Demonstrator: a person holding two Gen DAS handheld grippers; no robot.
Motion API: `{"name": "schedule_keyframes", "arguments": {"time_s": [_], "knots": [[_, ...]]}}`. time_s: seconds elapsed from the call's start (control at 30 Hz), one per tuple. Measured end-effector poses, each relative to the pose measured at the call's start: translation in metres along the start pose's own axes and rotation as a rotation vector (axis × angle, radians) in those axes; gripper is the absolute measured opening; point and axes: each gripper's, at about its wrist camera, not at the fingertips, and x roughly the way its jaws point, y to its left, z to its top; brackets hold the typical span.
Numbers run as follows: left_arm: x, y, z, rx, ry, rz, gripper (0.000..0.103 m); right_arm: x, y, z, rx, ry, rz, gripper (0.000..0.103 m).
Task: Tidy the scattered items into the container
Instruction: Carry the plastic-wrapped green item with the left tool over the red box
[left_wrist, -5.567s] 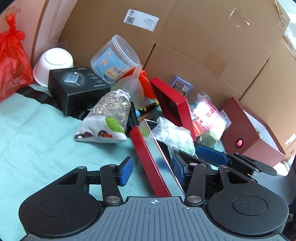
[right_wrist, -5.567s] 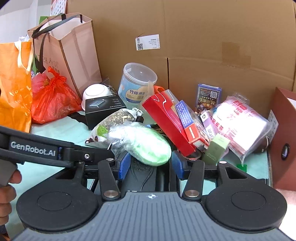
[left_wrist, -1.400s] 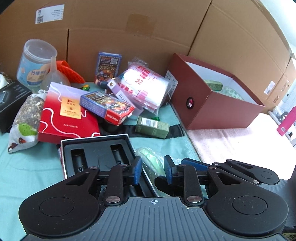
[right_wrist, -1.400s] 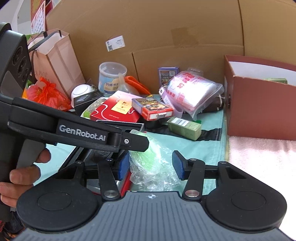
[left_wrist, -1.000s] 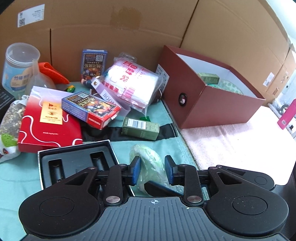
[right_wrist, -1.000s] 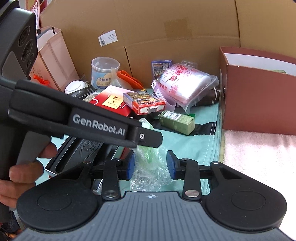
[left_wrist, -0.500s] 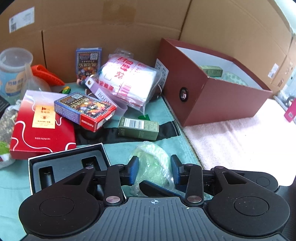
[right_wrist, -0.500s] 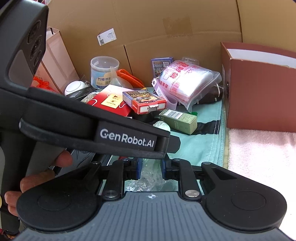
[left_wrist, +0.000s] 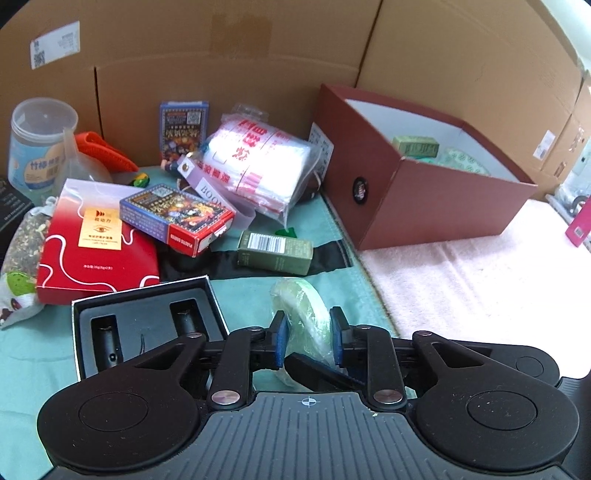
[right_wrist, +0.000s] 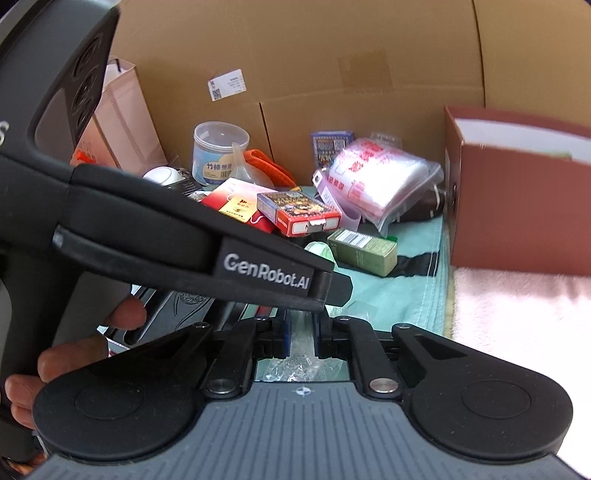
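Here the left gripper (left_wrist: 307, 338) squeezes the pale green round item in crinkly clear plastic wrap (left_wrist: 303, 314), and the right gripper (right_wrist: 300, 334) pinches only its loose wrap, low over the teal cloth (left_wrist: 236, 291). The wrap may tear or slip before reaching the dark red cardboard box (left_wrist: 436, 206).

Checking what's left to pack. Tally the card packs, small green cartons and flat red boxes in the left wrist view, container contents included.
Card packs: 2, one standing, one lying
Green cartons: 2, one loose, one in the container
Flat red boxes: 1
Total: 5
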Motion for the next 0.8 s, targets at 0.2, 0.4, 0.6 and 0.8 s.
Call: {"name": "schedule_keyframes", "arguments": {"time_s": [0.2, 0.4, 0.6, 0.8], "knots": [[-0.020, -0.017, 0.008, 0.025, -0.053, -0.010, 0.020, -0.023, -0.001, 0.009, -0.006, -0.056, -0.021, 0.014], [-0.038, -0.042, 0.024, 0.075, -0.121, -0.039, 0.020, -0.050, -0.009, 0.023, -0.013, -0.130, -0.057, 0.014], [-0.043, -0.066, 0.045, 0.116, -0.161, -0.080, 0.020, -0.071, -0.023, 0.036, -0.018, -0.193, -0.107, 0.014], [-0.040, -0.094, 0.073, 0.146, -0.184, -0.168, 0.020, -0.090, -0.052, 0.052, 0.002, -0.252, -0.169, 0.014]]}}
